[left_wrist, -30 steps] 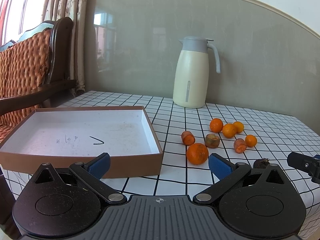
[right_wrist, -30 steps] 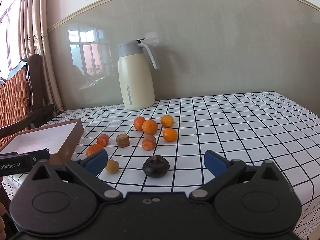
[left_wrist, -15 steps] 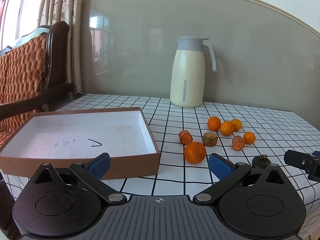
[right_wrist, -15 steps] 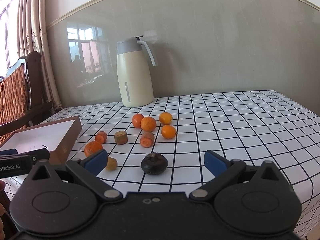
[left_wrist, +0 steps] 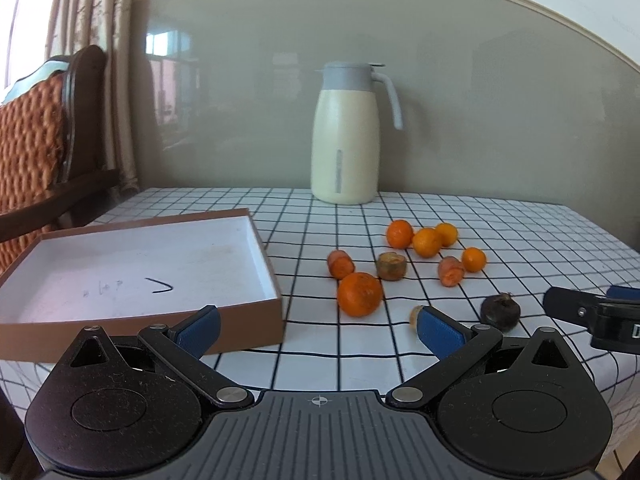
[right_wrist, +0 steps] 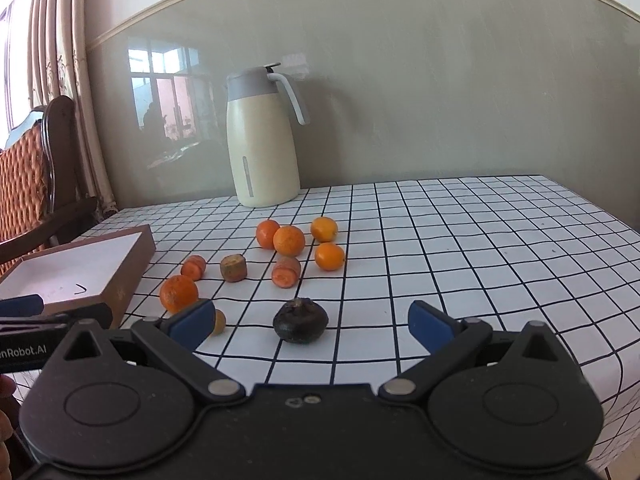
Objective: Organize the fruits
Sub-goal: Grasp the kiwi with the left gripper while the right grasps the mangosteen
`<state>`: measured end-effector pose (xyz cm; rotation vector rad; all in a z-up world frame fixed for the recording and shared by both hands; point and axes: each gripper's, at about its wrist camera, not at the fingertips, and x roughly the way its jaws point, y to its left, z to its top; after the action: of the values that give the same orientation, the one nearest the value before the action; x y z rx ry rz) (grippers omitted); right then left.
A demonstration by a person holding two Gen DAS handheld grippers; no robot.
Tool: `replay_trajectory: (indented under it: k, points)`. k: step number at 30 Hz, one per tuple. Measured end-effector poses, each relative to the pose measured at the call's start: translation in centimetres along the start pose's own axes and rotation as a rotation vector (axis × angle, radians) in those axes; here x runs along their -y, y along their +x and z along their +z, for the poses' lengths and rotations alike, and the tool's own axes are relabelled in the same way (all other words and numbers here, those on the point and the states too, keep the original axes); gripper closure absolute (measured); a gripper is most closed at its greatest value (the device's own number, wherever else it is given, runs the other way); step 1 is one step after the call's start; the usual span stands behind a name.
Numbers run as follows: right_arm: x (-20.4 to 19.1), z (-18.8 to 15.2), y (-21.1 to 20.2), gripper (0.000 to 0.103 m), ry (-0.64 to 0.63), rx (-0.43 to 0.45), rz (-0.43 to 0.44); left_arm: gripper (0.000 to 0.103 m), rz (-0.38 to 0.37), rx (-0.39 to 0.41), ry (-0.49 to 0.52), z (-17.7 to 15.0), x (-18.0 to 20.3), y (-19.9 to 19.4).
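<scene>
Fruits lie loose on the checked worktop point(right_wrist: 460, 240) ahead of both claws: the right claw point(right_wrist: 312, 322), jaws spread wide and holding nothing, frames a dark round fruit point(right_wrist: 301, 321) between its blue pads, with a small yellowish fruit point(right_wrist: 219, 322) half hidden behind its left pad. The left claw point(left_wrist: 318, 326), also spread apart and holding nothing, hovers near the front corner of the brown box point(left_wrist: 240, 326), with a large orange point(left_wrist: 359, 294) just beyond it. Farther out sit carrot-like pieces point(right_wrist: 286, 271), a brownish stub point(right_wrist: 233, 267), four small oranges point(right_wrist: 289, 240), and a cream jug point(right_wrist: 262, 140) by the wall.
</scene>
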<state>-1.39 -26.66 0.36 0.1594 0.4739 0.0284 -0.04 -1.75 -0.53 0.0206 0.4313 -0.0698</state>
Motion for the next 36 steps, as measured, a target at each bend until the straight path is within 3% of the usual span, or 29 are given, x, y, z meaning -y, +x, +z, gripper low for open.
replay_trajectory:
  k: [22, 25, 31, 35, 36]
  points:
    - [1.5, 0.0, 0.6, 0.006, 0.066, -0.023, -0.045, 0.000, -0.090, -0.007, 0.123, -0.1, 4.6, 2.3]
    - [1.8, 0.0, 0.7, 0.006, 0.081, -0.023, -0.046, 0.022, -0.101, -0.021, 0.141, 0.0, 5.2, 3.2]
    - [2.1, 0.0, 1.1, 0.006, 0.096, -0.028, -0.047, 0.023, -0.116, -0.062, 0.126, -0.3, 5.8, 5.0]
    - [2.0, 0.0, 1.4, 0.006, 0.100, -0.033, -0.048, 0.053, -0.144, -0.087, 0.124, -0.3, 6.4, 6.1]
    - [2.0, 0.0, 1.5, 0.006, 0.102, -0.035, -0.047, 0.053, -0.147, -0.096, 0.121, -0.4, 6.5, 6.4]
